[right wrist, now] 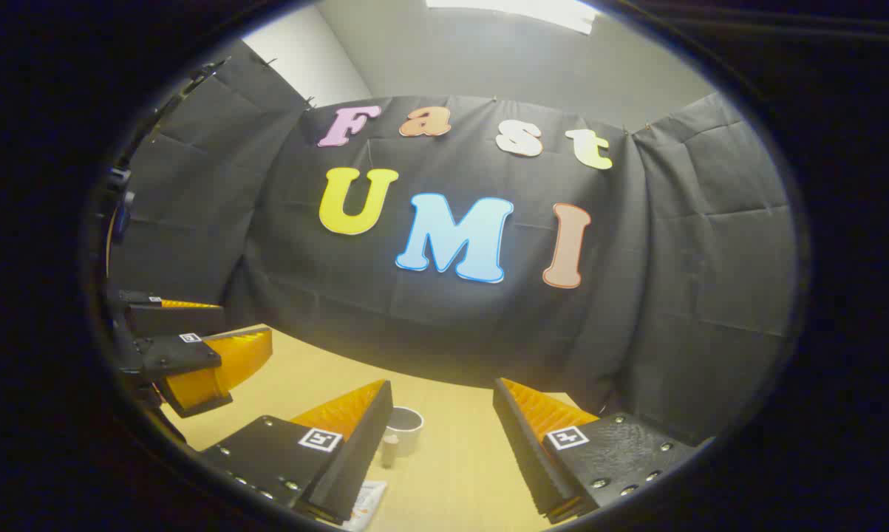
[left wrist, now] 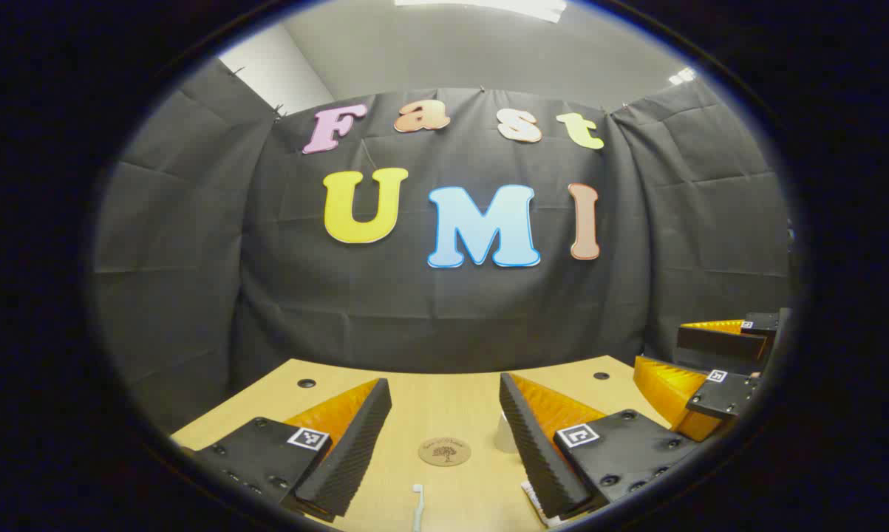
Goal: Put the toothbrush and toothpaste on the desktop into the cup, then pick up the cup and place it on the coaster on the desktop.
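Observation:
In the left gripper view my left gripper (left wrist: pixel 443 381) hangs open above the wooden desktop (left wrist: pixel 429 403), nothing between its fingers. Between them lie a round cork coaster (left wrist: pixel 445 451) and, nearer, the white toothbrush (left wrist: pixel 417 507). A pale cup (left wrist: pixel 504 436) peeks from behind one finger, and the toothpaste (left wrist: pixel 535 499) shows at that finger's base. In the right gripper view my right gripper (right wrist: pixel 442 384) is open and empty too. The cup (right wrist: pixel 404 428) stands upright beside one of its fingers, with the toothpaste (right wrist: pixel 374 484) lying just in front, its cap end toward the cup.
The black cloth wall closes the desktop's far edge. Small dark holes (left wrist: pixel 306 383) mark the desk's back corners. My right gripper (left wrist: pixel 692 355) shows at the right edge of the left gripper view, and my left gripper (right wrist: pixel 211 329) at the left edge of the right gripper view.

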`<state>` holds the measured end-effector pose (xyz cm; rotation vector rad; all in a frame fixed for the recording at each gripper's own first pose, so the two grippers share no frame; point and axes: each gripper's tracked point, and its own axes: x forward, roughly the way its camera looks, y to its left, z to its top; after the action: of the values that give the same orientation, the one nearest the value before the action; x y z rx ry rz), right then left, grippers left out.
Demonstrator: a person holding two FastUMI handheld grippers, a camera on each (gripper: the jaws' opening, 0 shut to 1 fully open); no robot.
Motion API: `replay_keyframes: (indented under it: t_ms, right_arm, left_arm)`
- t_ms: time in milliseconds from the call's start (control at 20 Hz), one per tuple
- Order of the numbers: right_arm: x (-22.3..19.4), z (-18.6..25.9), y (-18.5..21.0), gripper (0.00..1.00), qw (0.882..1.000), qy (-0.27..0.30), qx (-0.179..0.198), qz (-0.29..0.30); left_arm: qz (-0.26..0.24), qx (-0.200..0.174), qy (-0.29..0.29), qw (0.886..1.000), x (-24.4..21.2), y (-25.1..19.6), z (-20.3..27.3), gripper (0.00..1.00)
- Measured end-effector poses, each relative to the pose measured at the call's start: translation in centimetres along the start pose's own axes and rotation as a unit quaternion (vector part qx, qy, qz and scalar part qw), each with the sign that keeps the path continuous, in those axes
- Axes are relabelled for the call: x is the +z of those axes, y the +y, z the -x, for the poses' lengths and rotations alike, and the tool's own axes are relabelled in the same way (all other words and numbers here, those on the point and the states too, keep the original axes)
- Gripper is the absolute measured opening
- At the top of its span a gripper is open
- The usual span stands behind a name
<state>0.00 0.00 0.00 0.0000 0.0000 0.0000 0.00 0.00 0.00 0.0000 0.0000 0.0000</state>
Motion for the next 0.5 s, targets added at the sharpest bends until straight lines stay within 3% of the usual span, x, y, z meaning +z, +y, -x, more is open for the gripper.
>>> replay_keyframes:
  t_ms: [500]
  right_arm:
    - [-2.2, 0.3, 2.2, 0.85, 0.996, 0.07, 0.02, -0.045]
  left_arm:
    - [-0.013, 0.003, 0.029, 1.0, -1.8, 1.7, 1.1, 0.96]
